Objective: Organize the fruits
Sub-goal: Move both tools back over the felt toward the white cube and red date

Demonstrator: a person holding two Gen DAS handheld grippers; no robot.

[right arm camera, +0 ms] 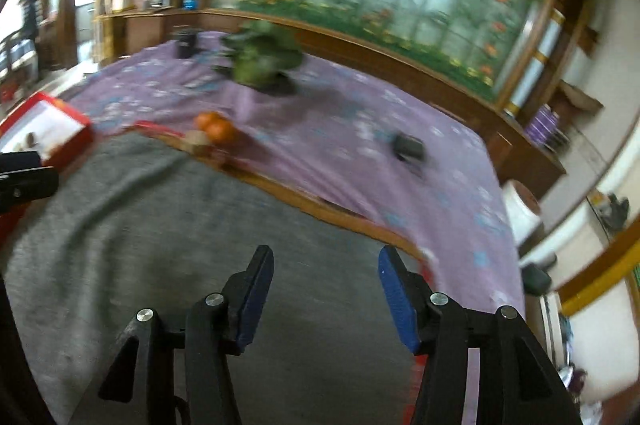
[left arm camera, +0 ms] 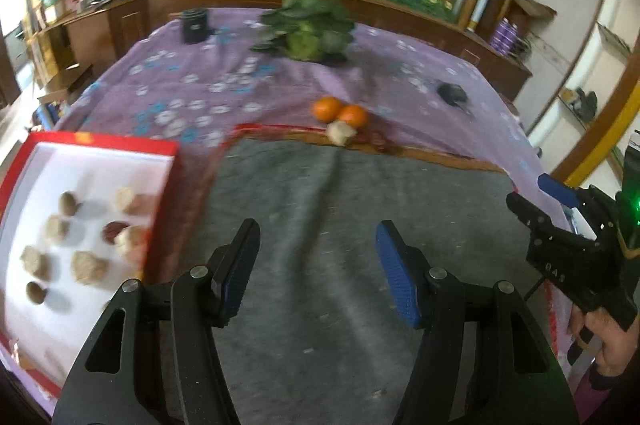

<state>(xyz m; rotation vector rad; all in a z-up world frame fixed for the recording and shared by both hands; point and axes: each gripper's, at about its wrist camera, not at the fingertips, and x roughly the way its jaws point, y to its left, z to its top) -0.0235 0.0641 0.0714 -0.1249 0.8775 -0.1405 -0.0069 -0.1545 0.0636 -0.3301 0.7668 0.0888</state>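
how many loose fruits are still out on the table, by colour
orange: 2, oranges touching side by side
pale beige: 1, lump just in front of them
dark red: 2 or so, small fruits beside the lump, blurred
total: about 5

Purple floral cloth (left arm camera: 248, 93) under grey mat (left arm camera: 320, 225)

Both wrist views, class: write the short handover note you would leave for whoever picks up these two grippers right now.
Left gripper: open, empty, over the grey cloth.
Right gripper: open, empty, over the same cloth, to the right.
Red box, at the left: white inside, already holding several pale lumpy fruits, a few brown round ones and a dark red one.
Still out, at the far edge of the grey cloth: two oranges, touching; one pale fruit in front of them; a few small dark red fruits beside it.
Left to do: move those into the box, probably. Images are blurred, so check counts.
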